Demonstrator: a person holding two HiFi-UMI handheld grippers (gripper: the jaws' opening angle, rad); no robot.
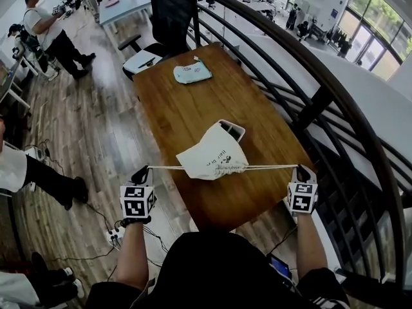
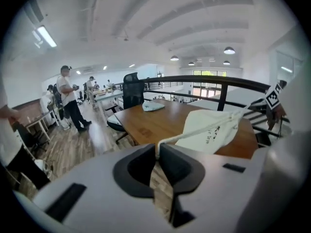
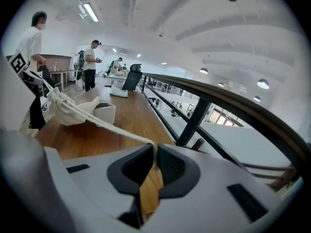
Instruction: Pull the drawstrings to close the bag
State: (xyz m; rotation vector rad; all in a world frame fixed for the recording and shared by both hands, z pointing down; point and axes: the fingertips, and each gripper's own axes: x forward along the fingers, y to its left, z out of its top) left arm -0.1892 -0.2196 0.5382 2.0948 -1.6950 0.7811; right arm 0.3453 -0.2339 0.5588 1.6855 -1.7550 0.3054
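Head view: A cream drawstring bag point(image 1: 211, 152) lies on the brown wooden counter point(image 1: 174, 108), close to the near edge. Its top is bunched up tight. It leans on a small white box point(image 1: 233, 130). The left drawstring point(image 1: 166, 167) runs straight out to the left gripper point(image 1: 147, 170). The right drawstring point(image 1: 270, 167) runs straight out to the right gripper point(image 1: 299, 168). Both strings look tight. The bag sits between the two grippers. A pale blue pouch point(image 1: 192, 73) lies at the far end of the counter, and a black chair point(image 1: 168, 11) stands behind it. A dark railing point(image 1: 309, 76) runs along the right side. A person point(image 1: 48, 31) stands on the floor, far off to the left.

Left gripper view: The left gripper point(image 2: 158, 152) is pressed together and pinches the end of the white string. The string goes up to the bag on the counter.

Right gripper view: The right gripper point(image 3: 155, 152) is also pressed together and pinches its string. The string goes off to the left, to the bunched bag beside the white box.
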